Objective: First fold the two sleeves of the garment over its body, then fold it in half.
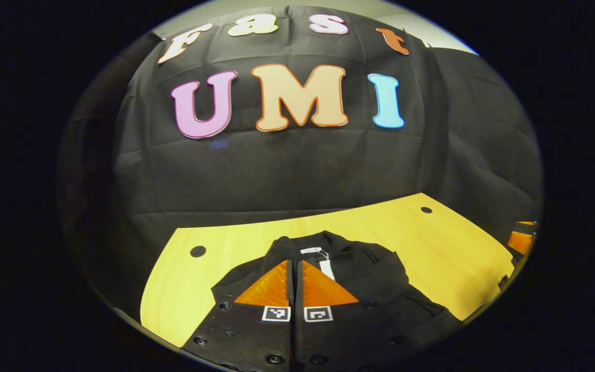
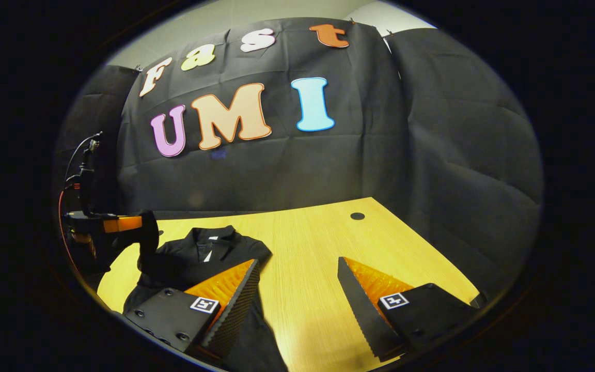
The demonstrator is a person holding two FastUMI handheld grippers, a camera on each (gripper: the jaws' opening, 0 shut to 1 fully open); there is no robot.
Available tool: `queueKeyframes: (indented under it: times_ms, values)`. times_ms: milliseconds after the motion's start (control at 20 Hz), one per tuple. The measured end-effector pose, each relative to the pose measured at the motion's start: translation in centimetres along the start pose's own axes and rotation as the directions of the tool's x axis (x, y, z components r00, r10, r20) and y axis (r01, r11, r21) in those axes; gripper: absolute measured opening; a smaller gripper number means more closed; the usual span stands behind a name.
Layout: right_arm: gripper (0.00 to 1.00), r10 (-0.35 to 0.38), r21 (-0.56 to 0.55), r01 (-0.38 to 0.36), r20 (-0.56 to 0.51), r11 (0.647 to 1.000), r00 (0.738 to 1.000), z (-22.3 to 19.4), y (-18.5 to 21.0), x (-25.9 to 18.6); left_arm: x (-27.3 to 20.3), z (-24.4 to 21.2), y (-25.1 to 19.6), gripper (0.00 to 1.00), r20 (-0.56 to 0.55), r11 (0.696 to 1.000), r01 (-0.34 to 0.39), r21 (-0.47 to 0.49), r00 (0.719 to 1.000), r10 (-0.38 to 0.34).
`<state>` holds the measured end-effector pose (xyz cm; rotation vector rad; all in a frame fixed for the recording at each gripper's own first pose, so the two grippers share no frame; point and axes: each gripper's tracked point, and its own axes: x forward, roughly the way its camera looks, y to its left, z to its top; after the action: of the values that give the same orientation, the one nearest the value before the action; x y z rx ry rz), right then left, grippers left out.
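A black garment (image 1: pixel 375 279) lies collar-up on the yellow wooden table (image 1: pixel 447 248), a white tag at its neck. My left gripper (image 1: pixel 295 261) is shut, and a ribbed sleeve cuff (image 1: pixel 284 247) bunches at its fingertips, lifted over the garment's body. In the right gripper view the same garment (image 2: pixel 209 258) lies at the left, and the left gripper (image 2: pixel 142 225) holds dark sleeve fabric just above it. My right gripper (image 2: pixel 297 271) stands open over bare table to the right of the garment. Its left finger (image 2: pixel 235 289) overlaps the garment's edge in the view.
The table (image 2: pixel 308 243) has round cable holes (image 1: pixel 198 251) (image 1: pixel 426 210) near its far edge. Black cloth walls close in the booth behind and on both sides. The right gripper's orange part (image 1: pixel 520 241) shows at the far right of the left gripper view.
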<state>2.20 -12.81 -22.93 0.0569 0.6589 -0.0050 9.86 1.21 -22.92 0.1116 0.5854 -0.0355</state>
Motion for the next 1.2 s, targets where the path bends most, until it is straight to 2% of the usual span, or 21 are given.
queueKeyframes:
  times_ms: [200,550,650,700,750,850,900,1050,1200]
  values:
    - [0.97,-0.008,-0.001,0.008,-0.010,1.000,1.000,-0.3,-1.2,0.1,2.1,-0.6,-3.0,0.00,-0.035,0.999,0.046,0.026,0.998,-0.045]
    - [0.97,-0.036,0.008,0.037,-0.041,0.999,0.998,-1.6,-3.1,0.5,5.5,-3.2,-6.6,0.00,-0.147,0.996,0.065,0.056,0.988,-0.057]
    - [0.97,-0.044,0.007,0.044,-0.049,0.999,0.998,-1.9,-3.5,0.6,5.5,-2.8,-7.1,0.00,-0.128,0.996,0.063,0.063,0.990,-0.055]
    - [0.97,-0.043,0.008,0.044,-0.053,0.999,0.998,-2.2,-3.6,0.7,5.3,-2.5,-8.1,0.00,-0.107,0.994,0.098,0.045,0.990,-0.093]
    - [0.97,-0.037,0.010,0.037,-0.054,0.999,0.998,-2.2,-3.6,0.8,4.9,-1.6,-9.2,0.32,-0.083,0.992,0.124,0.032,0.989,-0.121]
    - [0.97,-0.014,0.004,0.015,-0.051,1.000,0.999,-2.2,-3.2,1.1,4.2,0.7,-9.0,0.96,-0.005,0.994,0.107,0.031,0.994,-0.107]
    - [0.97,0.002,-0.002,-0.003,-0.046,1.000,0.999,-2.0,-2.9,1.4,3.3,1.5,-8.7,0.93,0.027,0.995,0.095,0.026,0.995,-0.096]
    - [0.94,0.079,-0.034,-0.081,-0.044,0.996,0.996,-2.0,-1.5,1.9,-0.2,2.2,-6.3,0.94,0.070,1.000,0.019,0.014,0.997,-0.020]
    - [0.97,0.101,-0.072,-0.105,-0.058,0.992,0.993,-3.0,-0.8,2.0,-4.0,1.0,-3.0,0.94,0.076,0.999,-0.053,-0.006,0.996,0.053]
